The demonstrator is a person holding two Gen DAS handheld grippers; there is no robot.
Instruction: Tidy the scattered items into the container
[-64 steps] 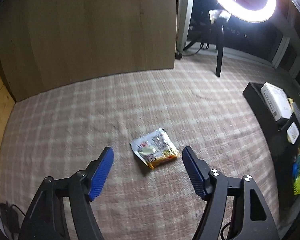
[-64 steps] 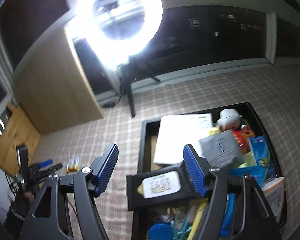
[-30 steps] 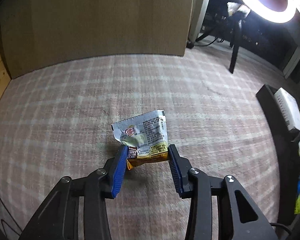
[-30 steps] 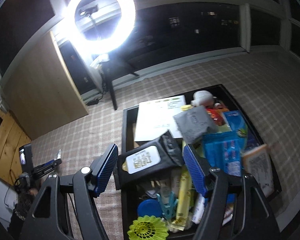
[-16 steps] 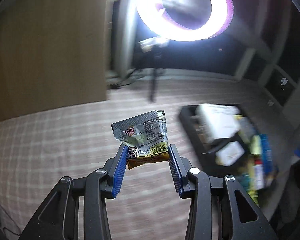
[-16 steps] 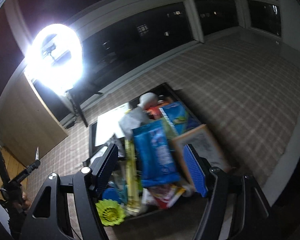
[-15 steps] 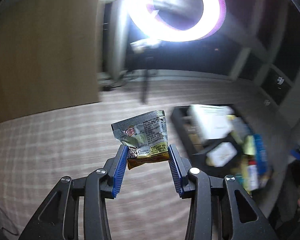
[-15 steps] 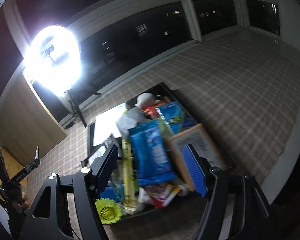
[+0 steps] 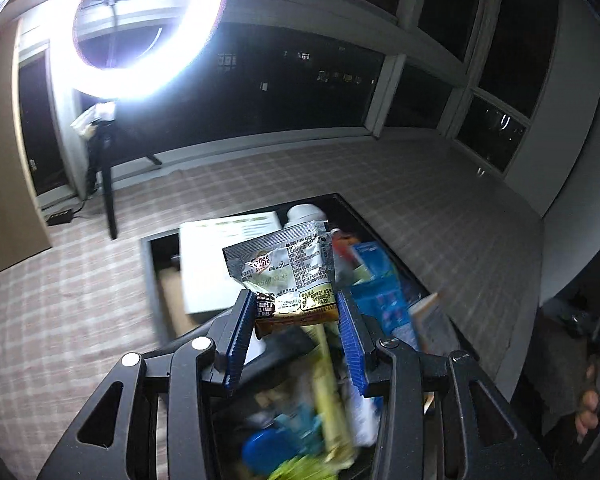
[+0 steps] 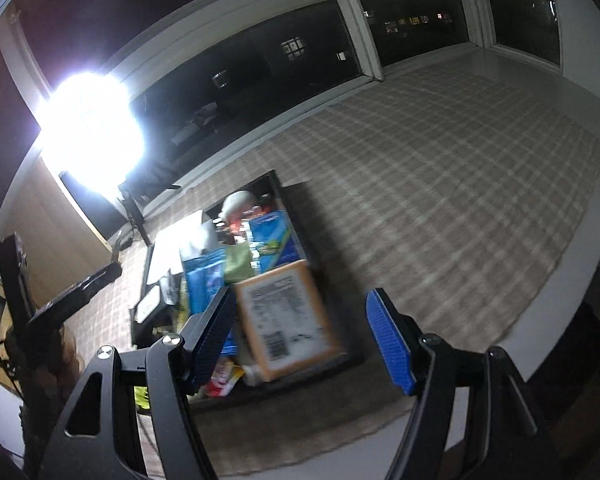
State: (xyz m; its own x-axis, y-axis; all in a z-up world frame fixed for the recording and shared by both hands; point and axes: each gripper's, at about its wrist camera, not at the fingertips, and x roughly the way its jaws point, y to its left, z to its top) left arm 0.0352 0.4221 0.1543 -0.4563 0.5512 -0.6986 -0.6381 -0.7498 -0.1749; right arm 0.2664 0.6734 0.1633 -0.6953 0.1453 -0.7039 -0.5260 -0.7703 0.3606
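Observation:
A silver and yellow sachet (image 9: 288, 272) sticks up from my left gripper (image 9: 294, 308), whose blue pads are shut on its lower edge. It hangs above the black container (image 9: 152, 264), which is piled with a white booklet (image 9: 220, 260), blue packs (image 9: 380, 292) and other blurred items. In the right wrist view the container (image 10: 290, 216) lies on the carpet below and to the left. My right gripper (image 10: 300, 308) stands open and holds nothing; a tan box (image 10: 284, 320) shows far below between its fingers.
A bright ring light (image 9: 140, 28) on a black tripod (image 9: 108, 200) stands behind the container, with a wooden panel (image 9: 4, 200) to its left. Checked carpet (image 9: 440, 216) stretches right to dark windows. A person's hand (image 9: 588, 412) shows at the lower right.
My left gripper closed on the sachet, lifted it off the carpet and swung it over the container. The right gripper, open throughout, moved off towards the container's near right end.

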